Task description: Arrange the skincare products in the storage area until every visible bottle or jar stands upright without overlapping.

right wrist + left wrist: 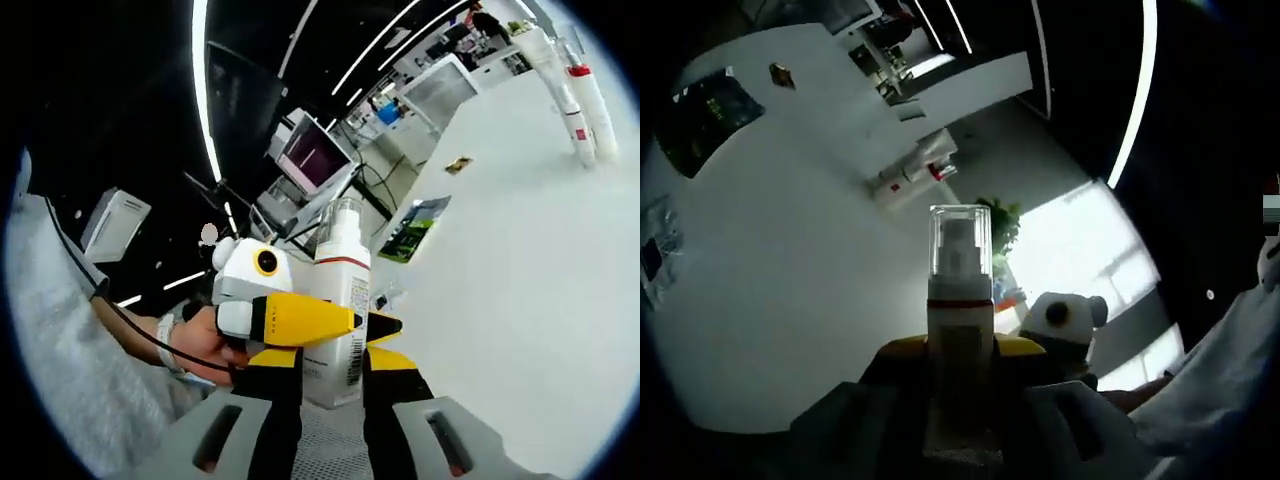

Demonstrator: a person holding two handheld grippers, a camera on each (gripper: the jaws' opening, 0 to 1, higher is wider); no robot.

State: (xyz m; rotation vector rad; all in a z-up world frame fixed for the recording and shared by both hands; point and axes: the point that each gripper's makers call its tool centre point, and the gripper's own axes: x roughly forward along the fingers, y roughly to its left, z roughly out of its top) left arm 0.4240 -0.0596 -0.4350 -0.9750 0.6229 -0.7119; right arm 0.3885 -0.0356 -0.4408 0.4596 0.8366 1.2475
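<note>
The left tool [960, 375] is clenched on a pump bottle [960, 310] with a clear cap; the bottle stands up between its two jaws, lifted above the white surface [790, 280]. In the right gripper view the same pump bottle [338, 300] is between the jaws of the right tool [333, 385], and the yellow left tool [290, 320] grips it from the side, but whether the right tool presses on it cannot be told. Two tubes [580, 100] stand far away on the surface [520, 260].
</note>
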